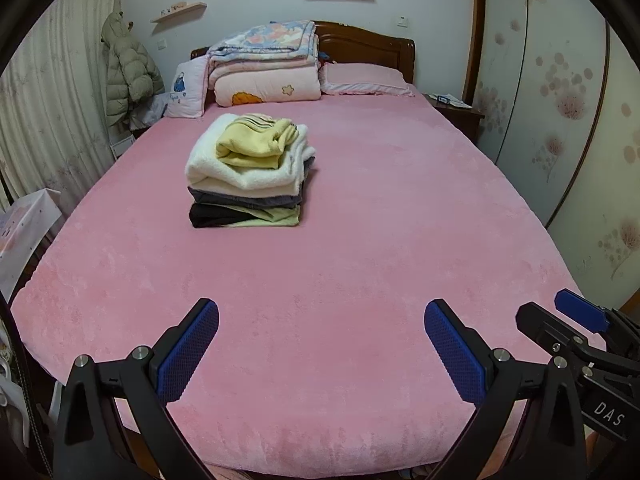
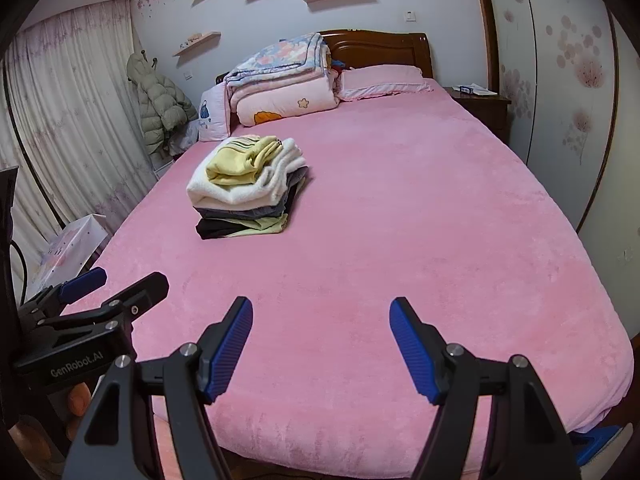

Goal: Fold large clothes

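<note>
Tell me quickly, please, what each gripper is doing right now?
Left gripper: open, holding nothing, above the pink bed.
Right gripper: open, holding nothing, above the same bed.

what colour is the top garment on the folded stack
Pale yellow, with dark stripes at one edge; clearest in the left wrist view.

A pink plush bed cover (image 1: 360, 240) carries a stack of folded clothes (image 1: 248, 172): pale yellow on top, then cream, grey, black and light green. The far quilt (image 1: 264, 44) is floral blue-pink. Gripper pads (image 1: 188, 352) are blue, textured.
</note>
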Motion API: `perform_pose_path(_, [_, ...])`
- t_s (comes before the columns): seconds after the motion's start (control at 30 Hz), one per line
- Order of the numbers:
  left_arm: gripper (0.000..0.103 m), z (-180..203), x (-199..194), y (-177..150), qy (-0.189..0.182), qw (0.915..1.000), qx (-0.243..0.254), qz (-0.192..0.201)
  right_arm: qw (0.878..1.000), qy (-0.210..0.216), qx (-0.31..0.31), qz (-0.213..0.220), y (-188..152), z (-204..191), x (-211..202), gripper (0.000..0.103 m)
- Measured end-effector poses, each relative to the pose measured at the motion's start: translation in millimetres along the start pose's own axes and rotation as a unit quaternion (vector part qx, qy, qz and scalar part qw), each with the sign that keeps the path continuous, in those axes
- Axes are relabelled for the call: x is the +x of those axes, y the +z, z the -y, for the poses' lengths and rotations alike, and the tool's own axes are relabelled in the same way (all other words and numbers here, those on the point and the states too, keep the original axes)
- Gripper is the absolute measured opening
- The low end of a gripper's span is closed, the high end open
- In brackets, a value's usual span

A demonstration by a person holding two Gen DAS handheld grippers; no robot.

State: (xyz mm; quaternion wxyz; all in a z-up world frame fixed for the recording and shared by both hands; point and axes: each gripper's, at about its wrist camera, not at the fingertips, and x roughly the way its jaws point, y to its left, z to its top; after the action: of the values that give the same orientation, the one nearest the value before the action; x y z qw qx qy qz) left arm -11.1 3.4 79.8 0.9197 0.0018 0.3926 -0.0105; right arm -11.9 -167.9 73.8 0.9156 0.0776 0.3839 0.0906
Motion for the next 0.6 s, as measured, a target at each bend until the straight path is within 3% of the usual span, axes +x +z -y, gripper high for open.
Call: perform_pose_path(0.6, [0.102, 4, 11, -5, -0.002, 0.9998, 0.006, -0.02, 1.0, -0.002, 0.004, -0.015, -7, 1, 13, 0.071])
